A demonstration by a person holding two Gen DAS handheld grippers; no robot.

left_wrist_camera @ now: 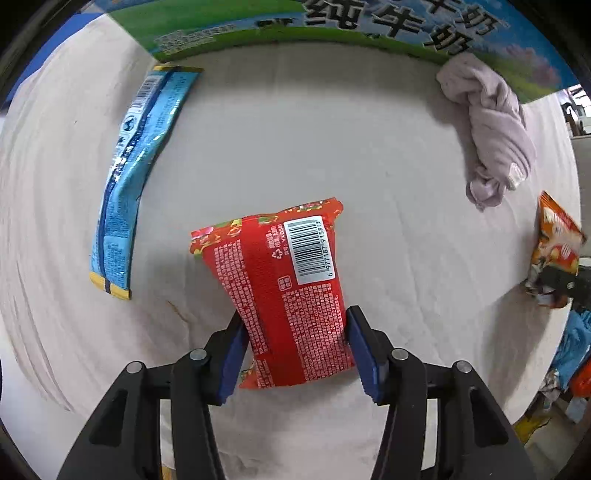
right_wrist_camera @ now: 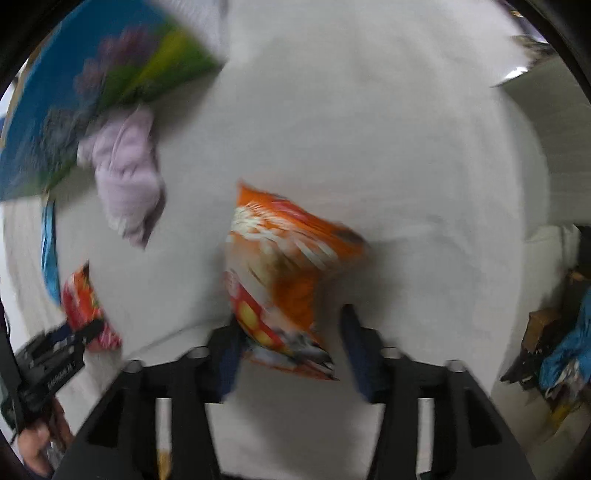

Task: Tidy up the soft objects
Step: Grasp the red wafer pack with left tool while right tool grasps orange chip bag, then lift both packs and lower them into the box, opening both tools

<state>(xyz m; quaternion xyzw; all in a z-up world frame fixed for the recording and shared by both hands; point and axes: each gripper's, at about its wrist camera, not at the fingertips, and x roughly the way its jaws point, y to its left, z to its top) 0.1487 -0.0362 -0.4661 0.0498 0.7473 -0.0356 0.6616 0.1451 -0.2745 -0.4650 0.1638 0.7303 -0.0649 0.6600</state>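
Lying across the whole work area is a white cloth-covered table (left_wrist_camera: 388, 155), wrinkled in rings in the fisheye. A milk carton box (left_wrist_camera: 332, 29), printed green and blue with Chinese characters, is standing at the far edge. A lilac cloth bundle (left_wrist_camera: 491, 125) is sitting against the box's right corner. A long blue snack packet (left_wrist_camera: 133, 166) is lying flat at left, well apart from the rest.

The left gripper (left_wrist_camera: 295, 328) is straddling a red snack packet (left_wrist_camera: 288, 291), barcode side up, lying on the cloth. Its blue pads (left_wrist_camera: 231, 365) are touching or nearly touching both sides of the packet; jaws are roughly half open, and I cannot tell if they are actually squeezing.

The right wrist view is motion-blurred. The right gripper (right_wrist_camera: 291, 332) is sitting around the lower end of an orange snack bag (right_wrist_camera: 288, 273), which is tilted up. The left finger is touching the bag and the right finger is standing clear of it, jaws wide, no firm grip.

Past the table's right edge, room clutter is showing: a blue fabric heap (right_wrist_camera: 569, 350), brown boxes, too blurred to name further.
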